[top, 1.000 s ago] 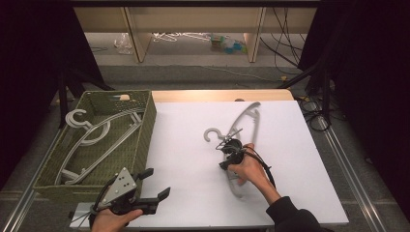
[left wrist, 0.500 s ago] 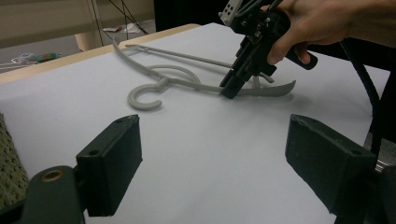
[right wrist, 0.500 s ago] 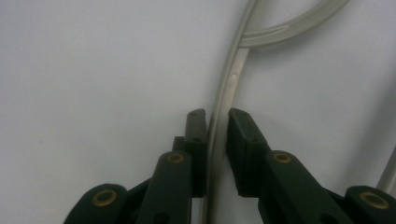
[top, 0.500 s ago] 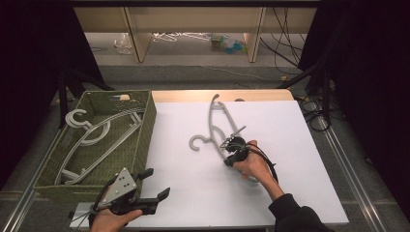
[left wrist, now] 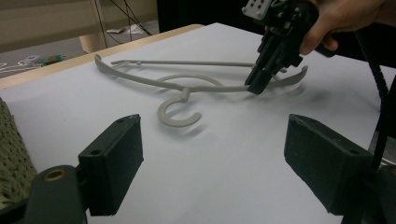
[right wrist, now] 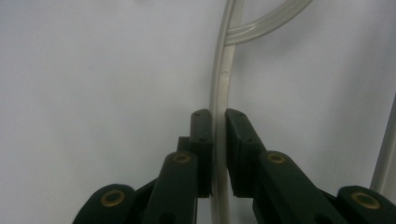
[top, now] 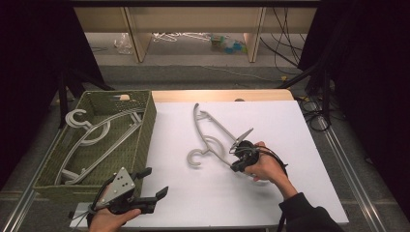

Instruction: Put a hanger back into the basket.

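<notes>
The grey hanger (top: 209, 136) is lying flat on the white surface (top: 300, 130), a little right of the woven basket (top: 147, 121) that is already holding other hangers (top: 89, 140). The right gripper (top: 236, 166) is clamping one arm of it near the end closest to the person, and its jaws have just been closing on that thin bar; in the right gripper view the hanger (right wrist: 220, 93) is running straight up between the two pads, which are pressing on it from both sides. In the left gripper view the hook (left wrist: 175, 109) is pointing toward that camera, with the right gripper (left wrist: 257, 86) biting down on the curved shoulder beyond it. The left gripper (top: 153, 184) is hovering with its jaws spread apart and nothing between them, at the near edge just beside the basket's corner. The step in hand looks like securing the hanger for a carry into the basket. The next move probably calls for lifting it clear of the surface and swinging it left over the basket's rim, keeping the long far arm from catching on the wall.
</notes>
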A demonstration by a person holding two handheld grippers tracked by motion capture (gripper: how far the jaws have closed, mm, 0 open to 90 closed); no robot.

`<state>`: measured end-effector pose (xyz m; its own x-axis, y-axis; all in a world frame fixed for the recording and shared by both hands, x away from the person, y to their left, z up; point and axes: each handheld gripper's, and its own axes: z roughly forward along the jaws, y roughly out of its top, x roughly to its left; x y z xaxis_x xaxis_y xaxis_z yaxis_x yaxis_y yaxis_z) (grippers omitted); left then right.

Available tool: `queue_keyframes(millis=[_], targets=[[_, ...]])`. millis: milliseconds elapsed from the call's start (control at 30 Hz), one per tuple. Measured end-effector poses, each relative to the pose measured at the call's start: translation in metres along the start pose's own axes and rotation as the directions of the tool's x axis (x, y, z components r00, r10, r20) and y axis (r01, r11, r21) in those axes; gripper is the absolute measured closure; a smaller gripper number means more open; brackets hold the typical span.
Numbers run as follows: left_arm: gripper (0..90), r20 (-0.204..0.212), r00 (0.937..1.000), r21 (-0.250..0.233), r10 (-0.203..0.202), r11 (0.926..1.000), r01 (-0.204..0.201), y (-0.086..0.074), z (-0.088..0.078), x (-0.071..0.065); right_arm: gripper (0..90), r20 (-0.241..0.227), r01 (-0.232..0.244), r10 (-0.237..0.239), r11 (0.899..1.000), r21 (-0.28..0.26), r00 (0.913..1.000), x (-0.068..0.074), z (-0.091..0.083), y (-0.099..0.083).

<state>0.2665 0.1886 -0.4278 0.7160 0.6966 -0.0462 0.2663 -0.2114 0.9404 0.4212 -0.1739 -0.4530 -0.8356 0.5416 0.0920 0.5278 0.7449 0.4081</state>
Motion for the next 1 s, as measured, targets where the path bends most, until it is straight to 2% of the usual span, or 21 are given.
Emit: queue_keyframes(millis=[33, 100, 167, 200, 233, 300, 367, 433, 500, 533, 567, 600, 633, 667, 800, 900, 933, 967, 1000], targets=[[19.5, -0.006, 0.9999, -0.004, -0.012, 0.9999, 0.012, 0.0, 0.0, 0.0, 82.6, -0.011, 0.009, -0.009, 1.0, -0.001, 0.9999, 0.001, -0.003, -0.003], [20.1, -0.015, 0.9999, 0.008, 0.004, 1.0, -0.004, 0.001, 0.0, 0.001, 82.6, -0.051, 0.062, -0.062, 0.998, -0.009, 0.9968, 0.003, -0.012, -0.01], [20.4, -0.016, 0.9999, 0.008, 0.007, 0.9999, -0.007, 0.0, 0.0, 0.001, 82.6, -0.061, 0.076, -0.076, 0.997, -0.01, 0.9952, 0.005, -0.014, -0.012], [20.5, -0.018, 0.9998, 0.017, 0.009, 0.9998, -0.009, 0.0, 0.001, 0.0, 82.5, -0.075, 0.096, -0.097, 0.995, -0.022, 0.9924, 0.008, -0.019, -0.017], [20.8, -0.018, 0.9998, 0.017, 0.009, 0.9998, -0.009, 0.0, 0.001, 0.0, 82.5, -0.075, 0.096, -0.097, 0.995, -0.022, 0.9924, 0.008, -0.019, -0.017], [21.2, -0.021, 0.9997, 0.025, 0.009, 0.9996, -0.009, -0.001, 0.003, -0.001, 82.5, -0.105, 0.115, -0.117, 0.993, -0.027, 0.9876, 0.014, -0.025, -0.021], [21.4, -0.022, 0.9995, 0.031, 0.022, 0.9993, -0.021, -0.001, 0.003, -0.001, 82.5, -0.135, 0.143, -0.146, 0.989, -0.036, 0.98, 0.017, -0.028, -0.025], [21.7, -0.015, 0.9996, 0.04, 0.026, 0.9989, -0.025, 0.0, 0.006, -0.002, 82.5, -0.162, 0.152, -0.157, 0.987, -0.042, 0.9742, 0.02, -0.03, -0.028], [22.0, -0.013, 0.9995, 0.037, 0.027, 0.9989, -0.027, 0.0, 0.008, -0.002, 82.5, -0.168, 0.151, -0.156, 0.988, -0.044, 0.9733, 0.022, -0.031, -0.029], [22.3, -0.01, 0.9993, 0.05, 0.035, 0.9982, -0.035, 0.001, 0.009, -0.003, 82.5, -0.18, 0.16, -0.166, 0.986, -0.045, 0.9696, 0.023, -0.033, -0.03], [22.9, -0.007, 0.9976, 0.065, 0.069, 0.9955, -0.069, 0.002, 0.011, -0.004, 82.5, -0.202, 0.161, -0.169, 0.985, -0.055, 0.9648, 0.026, -0.036, -0.031], [23.2, -0.002, 0.9928, 0.063, 0.12, 0.9908, -0.119, 0.004, 0.012, -0.002, 82.4, -0.212, 0.165, -0.175, 0.984, -0.064, 0.9614, 0.027, -0.039, -0.032], [23.6, -0.002, 0.9928, 0.063, 0.12, 0.9908, -0.119, 0.004, 0.012, -0.002, 82.4, -0.219, 0.169, -0.179, 0.983, -0.068, 0.959, 0.028, -0.041, -0.033], [24.9, -0.012, 0.9909, 0.086, 0.134, 0.9875, -0.133, 0.006, 0.013, -0.001, 82.4, -0.223, 0.179, -0.191, 0.981, -0.072, 0.956, 0.029, -0.044, -0.034], [25.4, -0.018, 0.9897, 0.097, 0.142, 0.9855, -0.139, 0.008, 0.016, 0.001, 82.4, -0.229, 0.191, -0.207, 0.977, -0.091, 0.9511, 0.032, -0.056, -0.038], [25.7, -0.019, 0.9865, 0.124, 0.163, 0.9794, -0.159, 0.009, 0.021, 0.002, 82.4, -0.241, 0.193, -0.212, 0.976, -0.097, 0.9473, 0.033, -0.061, -0.041], [26.3, -0.016, 0.9856, 0.135, 0.168, 0.9771, -0.165, 0.009, 0.024, 0.001, 82.4, -0.246, 0.204, -0.224, 0.974, -0.102, 0.9432, 0.033, -0.062, -0.042], [28.0, -0.015, 0.9844, 0.142, 0.175, 0.9749, -0.171, 0.009, 0.026, 0.001, 82.4, -0.266, 0.194, -0.218, 0.974, -0.116, 0.9389, 0.035, -0.066, -0.046], [28.2, -0.045, 0.975, 0.176, 0.218, 0.9624, -0.207, 0.01, 0.031, -0.002, 82.4, -0.274, 0.193, -0.22, 0.973, -0.123, 0.9363, 0.035, -0.066, -0.048]])
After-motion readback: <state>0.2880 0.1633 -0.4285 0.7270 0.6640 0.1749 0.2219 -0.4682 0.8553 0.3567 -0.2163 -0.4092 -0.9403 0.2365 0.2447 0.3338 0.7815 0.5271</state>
